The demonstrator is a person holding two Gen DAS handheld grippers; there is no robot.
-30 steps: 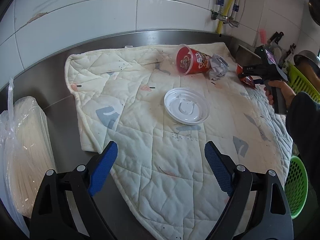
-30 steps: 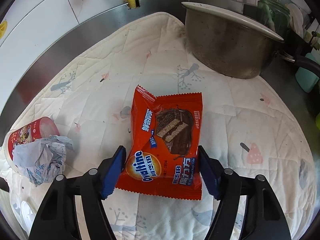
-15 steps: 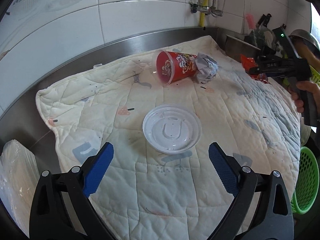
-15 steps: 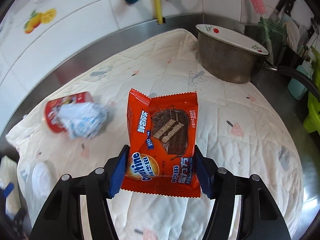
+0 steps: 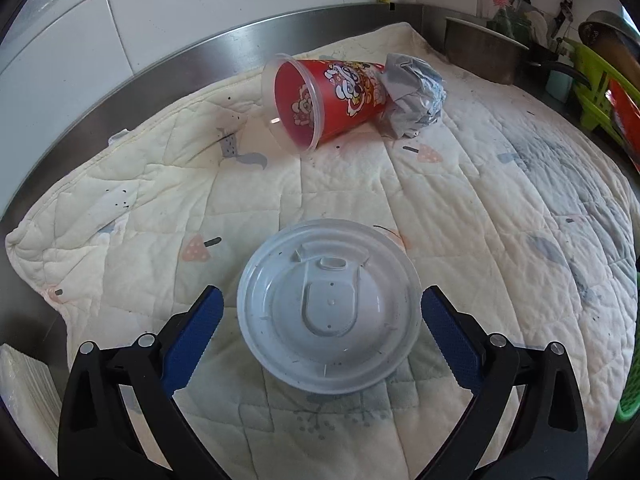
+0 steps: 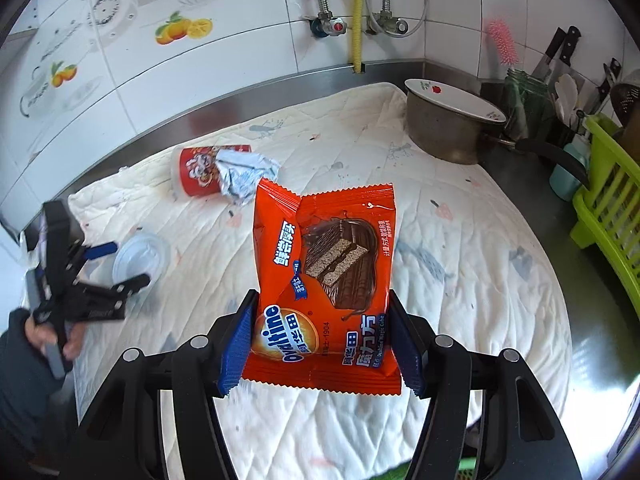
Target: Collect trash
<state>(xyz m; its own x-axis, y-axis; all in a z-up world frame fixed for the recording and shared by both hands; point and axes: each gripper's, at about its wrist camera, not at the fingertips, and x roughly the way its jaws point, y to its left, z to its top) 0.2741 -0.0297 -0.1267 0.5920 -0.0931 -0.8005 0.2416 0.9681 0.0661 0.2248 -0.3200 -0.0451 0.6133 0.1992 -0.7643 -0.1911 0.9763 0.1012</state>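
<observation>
My right gripper (image 6: 322, 346) is shut on an orange Ovaltine snack wrapper (image 6: 326, 280) and holds it well above the quilted mat (image 6: 460, 280). My left gripper (image 5: 322, 324) is open, its blue pads on either side of a white plastic lid (image 5: 328, 312) lying on the mat (image 5: 500, 220). The lid also shows in the right wrist view (image 6: 140, 258), with the left gripper (image 6: 120, 264) at it. A red plastic cup (image 5: 320, 100) lies on its side further back, with a crumpled paper ball (image 5: 414, 94) against its base.
A metal pot with a plate on top (image 6: 448, 120) stands at the mat's far right corner. A green dish rack (image 6: 608, 200) is on the right, a green basket (image 5: 630, 392) at the right edge. The steel counter rim and tiled wall run behind.
My left gripper has moved forward until its open fingers flank the white lid. My right gripper has risen and pulled back with the wrapper in it.
</observation>
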